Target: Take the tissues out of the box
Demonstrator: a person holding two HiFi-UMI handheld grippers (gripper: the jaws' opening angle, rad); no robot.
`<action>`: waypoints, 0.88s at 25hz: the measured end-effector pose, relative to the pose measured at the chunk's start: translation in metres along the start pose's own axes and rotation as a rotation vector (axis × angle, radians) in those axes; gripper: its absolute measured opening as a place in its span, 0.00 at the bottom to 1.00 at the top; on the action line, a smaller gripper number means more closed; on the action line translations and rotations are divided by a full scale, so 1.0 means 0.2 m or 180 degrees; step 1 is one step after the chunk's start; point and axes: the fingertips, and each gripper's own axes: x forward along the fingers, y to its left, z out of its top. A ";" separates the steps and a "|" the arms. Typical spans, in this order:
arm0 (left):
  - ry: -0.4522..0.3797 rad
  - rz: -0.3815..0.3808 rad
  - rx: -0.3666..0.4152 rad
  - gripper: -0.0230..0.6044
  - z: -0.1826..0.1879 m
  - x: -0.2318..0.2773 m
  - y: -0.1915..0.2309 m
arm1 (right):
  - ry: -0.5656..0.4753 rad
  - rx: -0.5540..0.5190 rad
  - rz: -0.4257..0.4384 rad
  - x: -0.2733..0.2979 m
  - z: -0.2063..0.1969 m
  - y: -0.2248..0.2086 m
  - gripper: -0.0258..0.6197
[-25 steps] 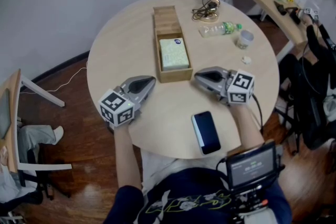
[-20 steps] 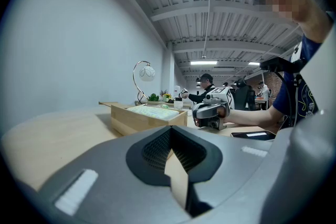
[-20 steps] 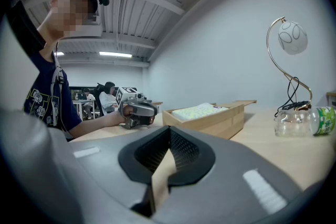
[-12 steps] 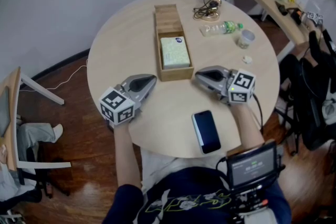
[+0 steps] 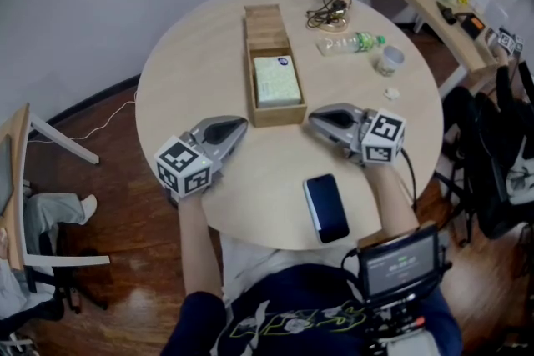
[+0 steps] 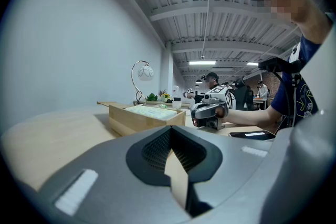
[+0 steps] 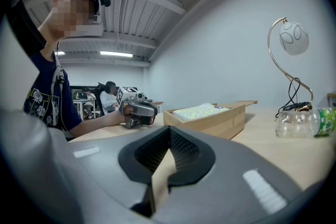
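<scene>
Round pale worktop [image 5: 192, 54] with a person seated at its near edge, one tool in each hand. Left tool [image 5: 240, 127]: jaws pressed together, nothing between them, tip near the front left corner of the wooden box [image 5: 279, 117] and apart from it. Right tool [image 5: 314, 121]: jaws likewise closed and empty, tip just beside the box's front right corner. The two tools point towards each other across the box's near end. Tissue pack [image 5: 276, 82]: pale green, lying flat inside the near half of the open-topped box, untouched; the far half shows only wood. Dark phone [image 5: 325, 208]: flat on the worktop near the person, behind the right tool. Beyond the box: lamp [image 5: 335, 0], clear bottle [image 5: 350, 43] on its side, small cup [image 5: 390, 60]
</scene>
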 end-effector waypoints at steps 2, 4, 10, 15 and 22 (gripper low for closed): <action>0.0001 -0.0003 0.0001 0.04 0.00 0.00 0.00 | 0.0005 -0.0002 0.0008 0.00 0.00 0.00 0.04; -0.0001 -0.0006 0.0009 0.04 0.00 0.00 -0.01 | 0.0001 -0.0009 0.0010 0.00 0.00 0.00 0.04; 0.0003 -0.0032 0.0014 0.04 0.00 0.01 -0.01 | 0.0012 -0.0014 0.0021 -0.01 -0.02 -0.01 0.04; 0.0005 -0.0037 0.0026 0.04 0.00 0.00 -0.01 | 0.0020 -0.0007 0.0013 0.00 -0.01 0.00 0.04; -0.0009 -0.0037 0.0015 0.04 0.01 0.00 -0.01 | 0.0014 0.0007 0.0033 0.00 0.00 0.01 0.04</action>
